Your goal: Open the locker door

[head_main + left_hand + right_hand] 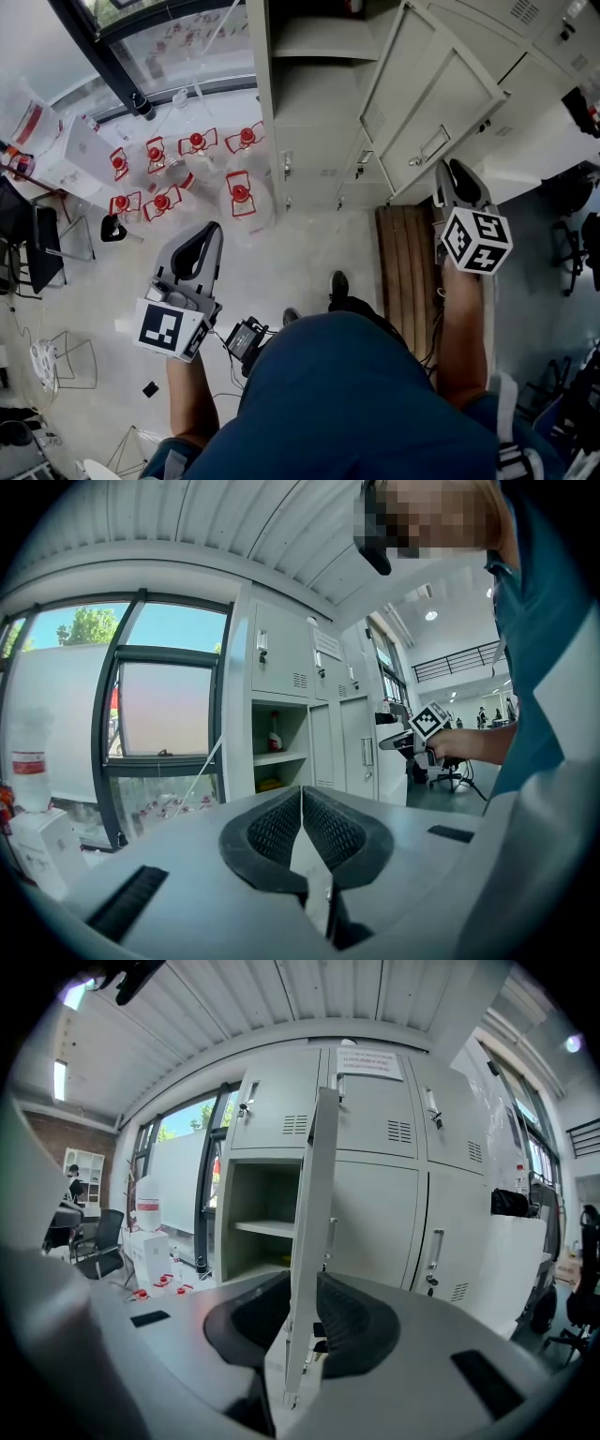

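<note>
The grey locker door (441,98) stands swung out from the locker bank (309,122), and its compartment with a shelf (267,1227) is exposed. My right gripper (457,178) sits at the door's free edge. In the right gripper view the thin door edge (314,1194) runs upright between the jaws of my right gripper (305,1302), and the pads close against it on both sides. My left gripper (200,246) hangs over the floor to the left, away from the lockers. The jaws of my left gripper (302,803) meet at the tip with nothing between them.
A wooden bench (405,272) stands before the lockers beneath my right arm. Several red-capped water jugs (239,192) sit on the floor by the window at left. A black chair (37,244) is at far left. A bottle (275,733) stands inside the open compartment.
</note>
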Demonstrator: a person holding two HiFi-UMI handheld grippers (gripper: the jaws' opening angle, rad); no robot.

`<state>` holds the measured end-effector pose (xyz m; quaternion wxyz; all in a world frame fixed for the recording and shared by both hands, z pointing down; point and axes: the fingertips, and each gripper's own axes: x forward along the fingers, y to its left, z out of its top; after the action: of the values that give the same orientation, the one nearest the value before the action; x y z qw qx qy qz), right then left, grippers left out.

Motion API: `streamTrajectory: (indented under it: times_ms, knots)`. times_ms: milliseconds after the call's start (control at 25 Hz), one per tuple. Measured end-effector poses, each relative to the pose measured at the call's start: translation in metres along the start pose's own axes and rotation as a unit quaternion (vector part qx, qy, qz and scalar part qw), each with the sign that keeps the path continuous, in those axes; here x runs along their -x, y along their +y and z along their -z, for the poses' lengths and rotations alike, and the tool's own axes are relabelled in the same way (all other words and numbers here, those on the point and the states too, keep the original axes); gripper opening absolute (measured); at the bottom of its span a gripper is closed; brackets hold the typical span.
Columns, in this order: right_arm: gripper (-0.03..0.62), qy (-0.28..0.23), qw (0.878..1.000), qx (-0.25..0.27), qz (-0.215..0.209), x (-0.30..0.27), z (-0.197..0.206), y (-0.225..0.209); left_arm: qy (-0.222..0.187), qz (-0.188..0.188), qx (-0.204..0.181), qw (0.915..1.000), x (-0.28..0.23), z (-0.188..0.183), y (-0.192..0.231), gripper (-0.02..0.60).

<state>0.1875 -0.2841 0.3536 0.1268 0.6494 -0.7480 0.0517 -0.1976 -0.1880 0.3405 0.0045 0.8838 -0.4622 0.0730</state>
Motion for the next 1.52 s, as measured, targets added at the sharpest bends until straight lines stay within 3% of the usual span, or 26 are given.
streamTrajectory:
  times_ms: [280, 720, 920, 1080, 1520]
  knots:
    - [0.072, -0.047, 0.999, -0.01, -0.023, 0.029, -0.027, 0.005, 0.005, 0.005, -0.005, 1.0, -0.005, -0.006, -0.009, 0.021]
    - [0.043, -0.12, 0.983, 0.0, -0.136, 0.065, -0.079, 0.048, 0.011, 0.013, -0.006, 0.9998, -0.008, -0.003, -0.016, 0.021]
    - [0.037, -0.124, 0.971, -0.024, -0.203, 0.075, -0.088, 0.072, 0.005, 0.015, -0.007, 0.9999, -0.006, -0.004, -0.016, 0.021]
    - [0.035, -0.107, 0.964, -0.011, -0.243, 0.078, -0.087, 0.091, 0.001, 0.014, -0.003, 0.9999, -0.005, -0.001, -0.015, 0.021]
    - [0.035, -0.091, 0.965, -0.017, -0.247, 0.074, -0.079, 0.091, 0.007, 0.014, -0.005, 0.9999, -0.007, 0.0, -0.015, 0.021]
